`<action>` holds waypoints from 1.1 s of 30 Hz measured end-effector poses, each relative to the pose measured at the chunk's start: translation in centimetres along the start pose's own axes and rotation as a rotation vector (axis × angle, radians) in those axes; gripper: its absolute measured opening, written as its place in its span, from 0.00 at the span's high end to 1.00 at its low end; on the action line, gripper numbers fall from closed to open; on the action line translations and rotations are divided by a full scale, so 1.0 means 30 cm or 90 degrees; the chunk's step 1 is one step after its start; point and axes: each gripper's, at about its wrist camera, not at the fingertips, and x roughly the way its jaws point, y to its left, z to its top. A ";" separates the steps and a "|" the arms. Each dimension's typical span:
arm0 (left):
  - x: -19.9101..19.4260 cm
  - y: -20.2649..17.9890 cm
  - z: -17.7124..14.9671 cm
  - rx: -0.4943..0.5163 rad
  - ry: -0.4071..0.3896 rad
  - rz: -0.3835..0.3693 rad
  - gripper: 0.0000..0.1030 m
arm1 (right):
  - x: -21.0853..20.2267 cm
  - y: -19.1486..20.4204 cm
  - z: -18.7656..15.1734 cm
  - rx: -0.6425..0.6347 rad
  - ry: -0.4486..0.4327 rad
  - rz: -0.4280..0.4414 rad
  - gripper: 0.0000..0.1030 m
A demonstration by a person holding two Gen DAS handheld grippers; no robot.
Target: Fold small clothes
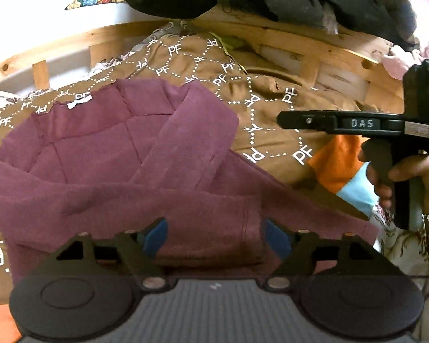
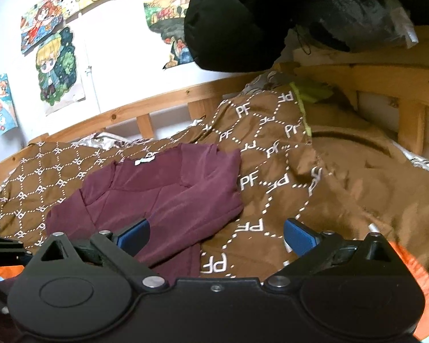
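A maroon long-sleeved top [image 1: 105, 154] lies on the brown patterned blanket [image 1: 274, 105], one sleeve folded across its body. My left gripper [image 1: 216, 235] is open, its blue pads either side of a sleeve cuff near the garment's front edge. The right gripper shows in the left wrist view [image 1: 283, 120] at the right, held in a hand above the blanket. In the right wrist view the top [image 2: 168, 194] lies ahead to the left, and my right gripper [image 2: 217, 235] is open and empty over the top's right edge and the blanket [image 2: 343, 188].
A wooden bed rail [image 2: 146, 108] runs behind the blanket. A black padded jacket [image 2: 243, 20] hangs over the far rail. An orange and light blue garment [image 1: 343, 168] lies at the right. Drawings [image 2: 57, 65] hang on the white wall.
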 end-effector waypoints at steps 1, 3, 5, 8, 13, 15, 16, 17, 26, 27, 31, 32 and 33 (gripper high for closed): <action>-0.010 0.005 -0.002 0.000 -0.001 0.009 0.19 | 0.002 0.006 -0.005 -0.004 0.002 0.004 0.02; -0.037 0.030 -0.004 -0.015 -0.005 0.039 0.11 | 0.009 0.026 -0.017 -0.019 0.013 0.017 0.02; -0.066 0.075 0.000 -0.043 -0.005 0.091 0.03 | 0.017 0.051 -0.031 -0.042 0.020 0.025 0.02; -0.112 0.151 0.009 -0.068 -0.007 0.144 0.00 | 0.019 0.098 -0.055 -0.090 0.006 0.026 0.01; -0.177 0.332 0.019 -0.083 -0.003 0.250 0.00 | 0.049 0.158 -0.043 -0.123 0.011 0.076 0.01; -0.189 0.434 0.017 -0.106 -0.004 0.274 0.00 | 0.086 0.192 -0.018 -0.125 0.019 0.107 0.01; -0.192 0.487 0.015 -0.125 -0.011 0.279 0.00 | 0.115 0.210 -0.002 -0.128 0.030 0.127 0.01; -0.193 0.534 0.013 -0.146 -0.021 0.284 0.01 | 0.154 0.233 0.018 -0.132 0.045 0.150 0.01; -0.189 0.856 -0.047 -0.342 -0.102 0.214 0.26 | 0.623 0.578 0.232 -0.183 0.120 0.413 0.08; -0.175 0.866 -0.048 -0.338 -0.096 0.207 0.32 | 0.683 0.624 0.239 -0.188 0.134 0.428 0.10; -0.117 0.905 -0.040 -0.322 -0.074 0.186 0.49 | 0.865 0.764 0.244 -0.204 0.190 0.458 0.23; -0.107 0.911 -0.043 -0.326 -0.071 0.181 0.57 | 0.908 0.794 0.241 -0.207 0.199 0.458 0.27; -0.094 0.919 -0.044 -0.333 -0.069 0.175 0.66 | 0.933 0.811 0.236 -0.209 0.203 0.456 0.29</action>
